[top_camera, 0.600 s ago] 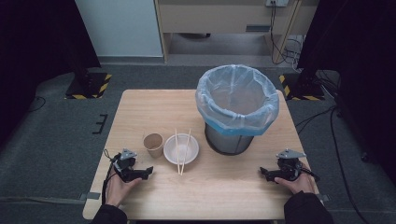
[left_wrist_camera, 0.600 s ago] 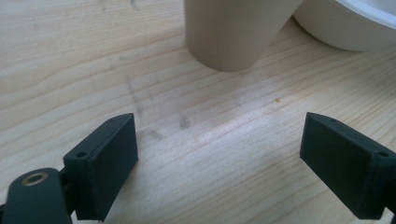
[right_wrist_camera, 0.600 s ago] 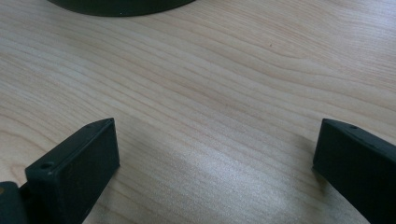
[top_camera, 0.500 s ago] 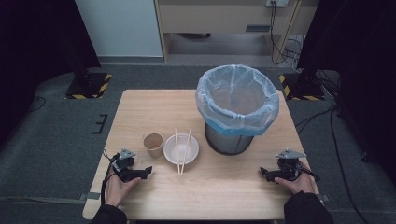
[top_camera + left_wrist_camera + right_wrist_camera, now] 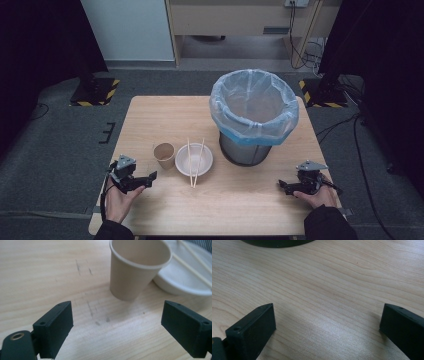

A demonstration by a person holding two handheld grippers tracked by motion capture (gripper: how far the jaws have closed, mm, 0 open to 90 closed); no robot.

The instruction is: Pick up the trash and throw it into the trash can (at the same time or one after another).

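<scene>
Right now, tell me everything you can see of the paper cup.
The paper cup is plain tan, paper by the look of it, tapering to a narrower base, with a rolled rim. It stands upright and looks empty on the wooden table, close beside the white bowl; whether they touch is unclear. Nothing grips it.

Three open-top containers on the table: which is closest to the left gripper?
The brown paper cup, just ahead of the left gripper. The white bowl with chopsticks sits beyond it, the lined trash bin farther still.
</scene>
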